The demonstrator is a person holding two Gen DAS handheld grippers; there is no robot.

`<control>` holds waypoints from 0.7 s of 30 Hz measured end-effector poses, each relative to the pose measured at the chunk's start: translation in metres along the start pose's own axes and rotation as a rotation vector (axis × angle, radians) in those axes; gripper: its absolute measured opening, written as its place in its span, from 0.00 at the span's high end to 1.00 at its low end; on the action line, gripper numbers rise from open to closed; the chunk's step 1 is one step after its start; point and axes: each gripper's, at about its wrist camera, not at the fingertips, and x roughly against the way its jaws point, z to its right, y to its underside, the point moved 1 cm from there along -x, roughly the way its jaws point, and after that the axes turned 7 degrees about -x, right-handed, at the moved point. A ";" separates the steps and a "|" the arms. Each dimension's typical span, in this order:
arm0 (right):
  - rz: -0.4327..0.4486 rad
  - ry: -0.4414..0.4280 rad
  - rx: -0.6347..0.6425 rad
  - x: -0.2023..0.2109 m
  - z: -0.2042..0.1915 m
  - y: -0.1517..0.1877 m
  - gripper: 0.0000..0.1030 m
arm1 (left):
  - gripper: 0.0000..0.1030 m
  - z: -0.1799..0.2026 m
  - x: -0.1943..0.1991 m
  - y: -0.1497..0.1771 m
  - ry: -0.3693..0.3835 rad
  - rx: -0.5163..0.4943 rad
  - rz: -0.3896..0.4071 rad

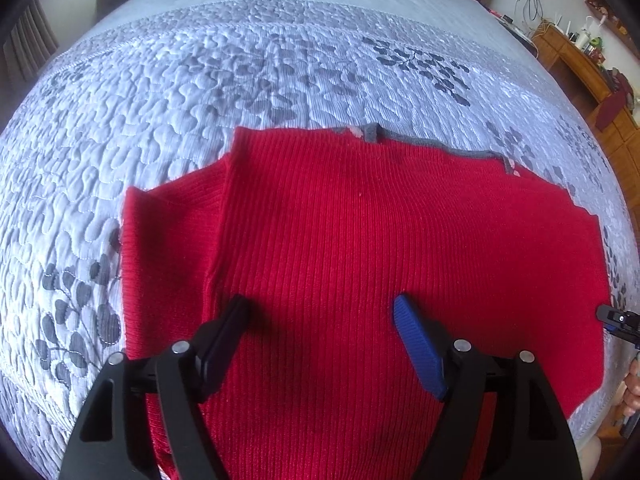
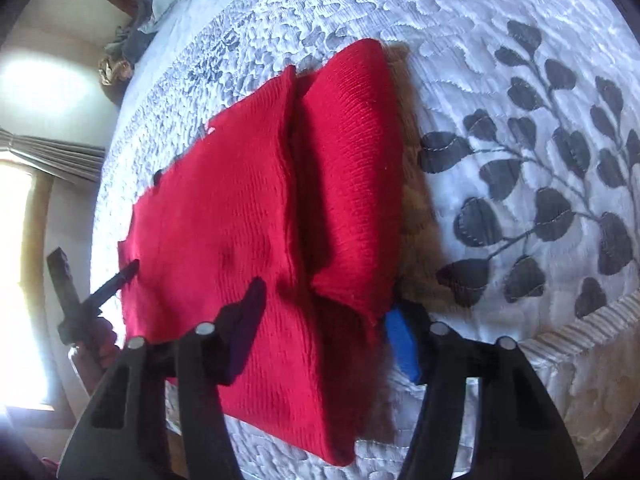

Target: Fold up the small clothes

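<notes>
— Grippers?

— My left gripper [image 1: 320, 316] stands apart above the sweater [image 1: 360, 240], pads clear of the knit. My right gripper [image 2: 324, 316] is apart too, straddling the folded edge; whether its pads press the cloth, I cannot tell.

— The sweater?

— Red, ribbed, lying flat on the quilt [image 1: 200, 80], one side folded over, grey trim [image 1: 460, 152] at the far edge.

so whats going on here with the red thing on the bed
A person is folding a red ribbed knit sweater on a pale blue quilted bedspread, a handheld gripper in each hand. One side is already folded in. The left gripper hangs open over the sweater; the right gripper straddles the folded edge, jaws apart.
</notes>
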 end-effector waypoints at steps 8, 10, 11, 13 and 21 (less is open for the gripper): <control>0.005 0.011 -0.006 -0.001 0.001 -0.003 0.64 | 0.25 -0.003 -0.002 0.000 0.021 0.002 -0.002; 0.000 -0.028 -0.023 0.001 0.004 -0.002 0.75 | 0.24 -0.002 -0.002 0.000 0.021 0.001 -0.002; -0.005 -0.055 -0.043 0.001 0.005 -0.002 0.78 | 0.24 -0.002 -0.002 0.000 0.021 0.001 -0.002; -0.007 -0.060 -0.057 0.001 0.005 -0.003 0.82 | 0.24 -0.002 -0.002 0.000 0.024 0.004 -0.003; 0.028 0.051 0.009 0.028 -0.062 -0.006 0.87 | 0.26 -0.005 0.006 0.000 0.062 0.020 -0.012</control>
